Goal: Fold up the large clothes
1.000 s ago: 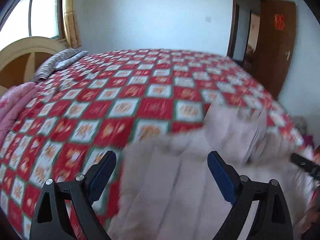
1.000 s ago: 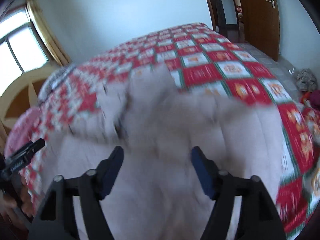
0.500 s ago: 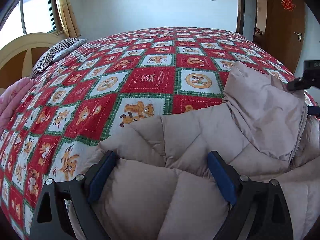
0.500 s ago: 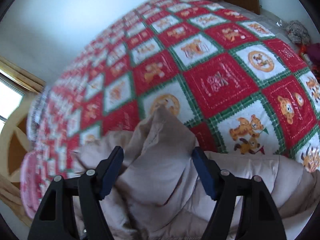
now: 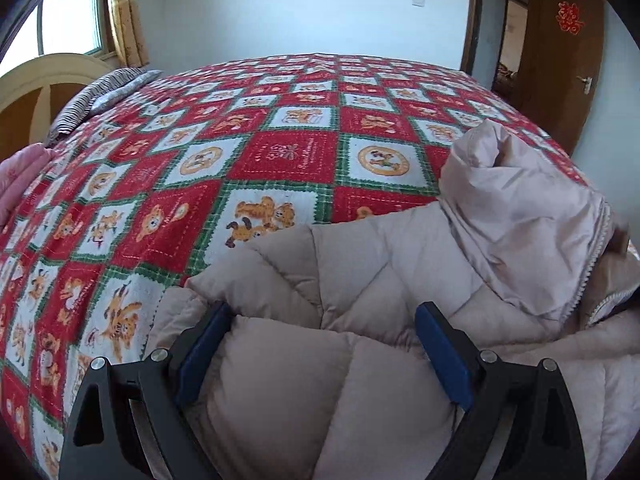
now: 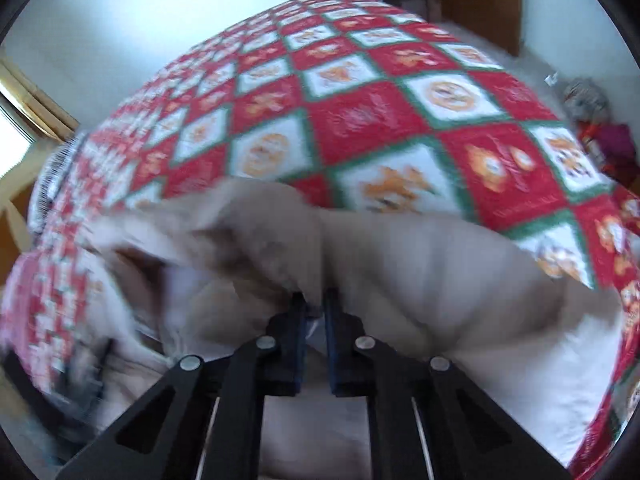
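While the beige puffer jacket (image 5: 360, 280) lies rumpled and unfolded at the lower right on the quilt (image 5: 280, 152), the left gripper (image 5: 320, 344) gapes above it and the right gripper (image 6: 315, 320) pinches its fabric, so folding looks barely begun.

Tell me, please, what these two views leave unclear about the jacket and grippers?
- Right view: motion blur smears the jacket; which part the right gripper pinches is unreadable.
- Left view: the jacket runs off the bottom and right edges.
- Left view: the left gripper hides the fabric beneath its fingers.
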